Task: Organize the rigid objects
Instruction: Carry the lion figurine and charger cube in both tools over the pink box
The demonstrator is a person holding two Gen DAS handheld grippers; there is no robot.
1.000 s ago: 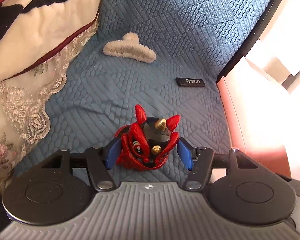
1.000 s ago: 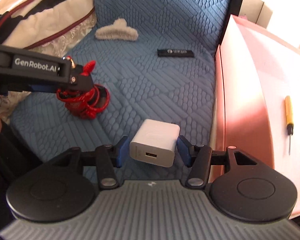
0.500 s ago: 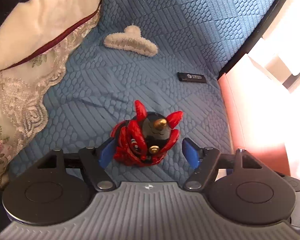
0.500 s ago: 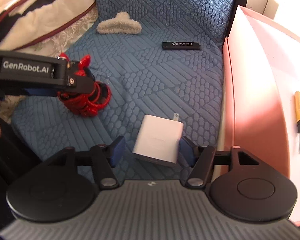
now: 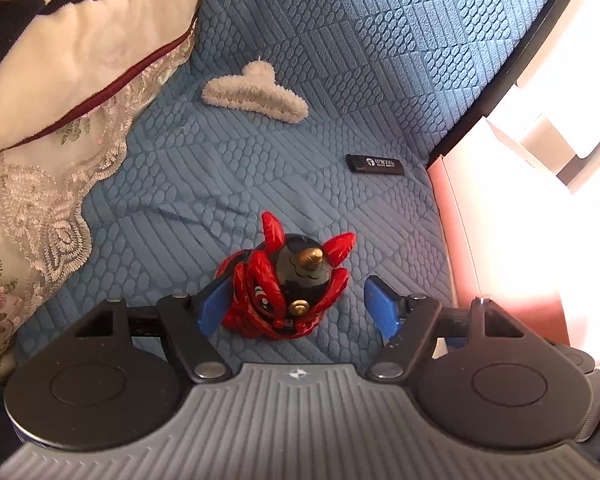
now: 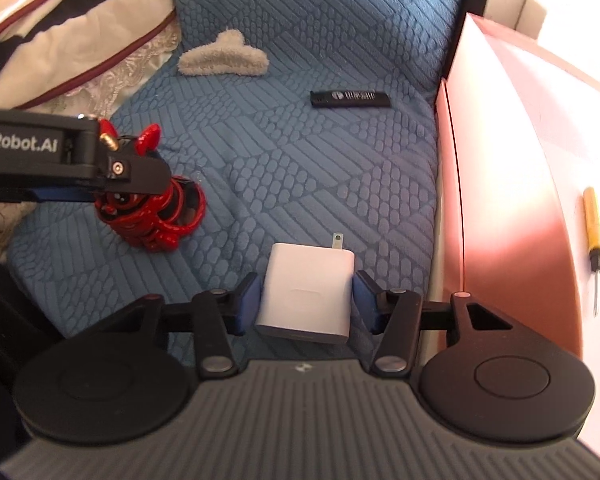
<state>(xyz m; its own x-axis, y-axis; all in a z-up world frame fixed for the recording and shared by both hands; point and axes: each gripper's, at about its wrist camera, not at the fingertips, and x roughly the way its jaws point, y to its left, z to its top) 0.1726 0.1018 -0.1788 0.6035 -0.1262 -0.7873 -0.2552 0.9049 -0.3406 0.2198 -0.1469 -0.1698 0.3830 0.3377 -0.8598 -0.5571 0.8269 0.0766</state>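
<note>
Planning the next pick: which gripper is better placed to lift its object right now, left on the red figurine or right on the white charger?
Right. The right gripper is closing with the white charger squarely between its pads. The left gripper is open, with the red figurine off-centre and a clear gap on one side.

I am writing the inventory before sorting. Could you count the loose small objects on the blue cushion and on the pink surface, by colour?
Red and black: 1, the figurine
White: 1, the charger
Cream: 1, the fuzzy hair claw
Black: 1, the flat stick with white print
Orange: 1, the screwdriver, on the pink surface
Total: 5
</note>
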